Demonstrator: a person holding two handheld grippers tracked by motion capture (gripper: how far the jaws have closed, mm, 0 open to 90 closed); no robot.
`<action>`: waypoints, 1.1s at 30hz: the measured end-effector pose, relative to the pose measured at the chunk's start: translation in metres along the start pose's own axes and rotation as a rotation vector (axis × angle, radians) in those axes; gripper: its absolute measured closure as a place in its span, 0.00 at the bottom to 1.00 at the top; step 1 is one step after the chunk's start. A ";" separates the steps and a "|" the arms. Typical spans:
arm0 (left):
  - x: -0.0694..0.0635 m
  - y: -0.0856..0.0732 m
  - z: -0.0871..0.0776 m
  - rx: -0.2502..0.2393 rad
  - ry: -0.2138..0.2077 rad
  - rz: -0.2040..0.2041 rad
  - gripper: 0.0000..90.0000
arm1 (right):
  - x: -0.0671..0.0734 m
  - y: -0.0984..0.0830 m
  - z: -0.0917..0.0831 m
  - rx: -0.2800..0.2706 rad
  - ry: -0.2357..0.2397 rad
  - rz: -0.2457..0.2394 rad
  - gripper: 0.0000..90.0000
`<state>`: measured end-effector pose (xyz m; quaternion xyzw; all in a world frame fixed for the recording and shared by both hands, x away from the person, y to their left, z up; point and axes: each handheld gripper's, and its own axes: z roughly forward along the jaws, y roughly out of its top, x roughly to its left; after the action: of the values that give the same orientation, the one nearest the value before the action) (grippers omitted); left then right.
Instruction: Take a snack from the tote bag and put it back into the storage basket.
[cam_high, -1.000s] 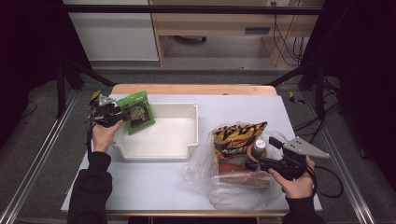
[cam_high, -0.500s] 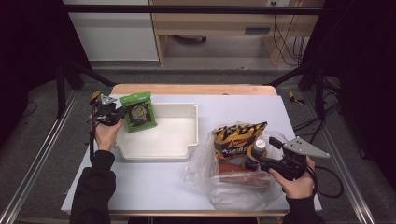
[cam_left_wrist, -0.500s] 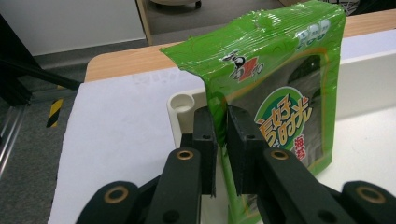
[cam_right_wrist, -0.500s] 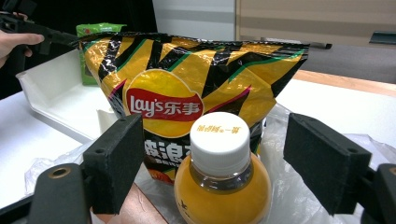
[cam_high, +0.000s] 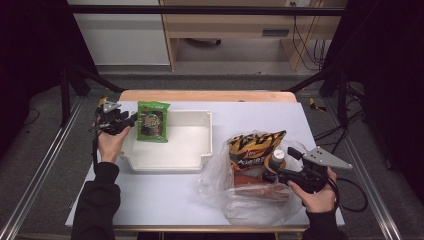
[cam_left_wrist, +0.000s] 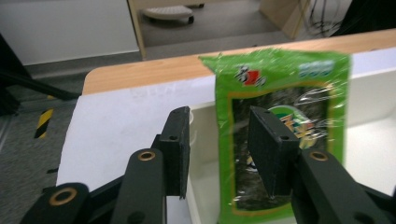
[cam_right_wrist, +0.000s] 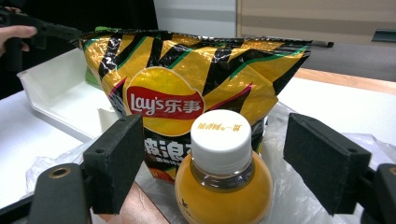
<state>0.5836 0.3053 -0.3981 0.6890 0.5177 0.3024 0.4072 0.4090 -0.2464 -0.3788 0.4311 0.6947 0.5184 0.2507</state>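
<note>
Since the earlier frames, the green flat packet of seaweed snack stands more upright against the left wall of the white rectangular plastic tray, and the left tool has just been opening its jaws again after a short closing. In the left gripper view the packet is seen beside and behind the right jaw, with its left edge in the gap between the jaws, but the pads do not press on it, so this tool is open. The packet's lower part is inside the tray and its top edge rises above the tray's rim, near the far wooden border of the surface.

To the left of the tray the white surface leaves only a narrow strip before its edge, where the person's left hand rests. In front of the tray, toward the person, there is wide open room.

On the right side, the right tool is open wide, its jaws well apart on both sides of the orange bottle with a white cap without touching it. Just behind the bottle stands the yellow and black crisp bag; both sit on the crumpled transparent plastic bag, which reaches close to the near edge of the surface.
</note>
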 end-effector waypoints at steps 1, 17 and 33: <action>-0.001 0.001 -0.005 -0.020 -0.003 -0.004 0.65 | 0.000 0.000 -0.001 -0.002 0.001 -0.001 0.24; -0.044 -0.016 -0.075 -0.186 -0.169 -0.010 0.52 | -0.003 0.002 -0.006 -0.045 0.002 -0.007 0.30; -0.104 -0.049 -0.098 -0.193 -0.257 0.061 0.42 | -0.014 0.008 0.006 -0.067 0.007 0.008 0.26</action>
<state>0.4496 0.2363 -0.3927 0.6951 0.4090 0.2722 0.5249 0.4234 -0.2543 -0.3746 0.4235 0.6759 0.5440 0.2606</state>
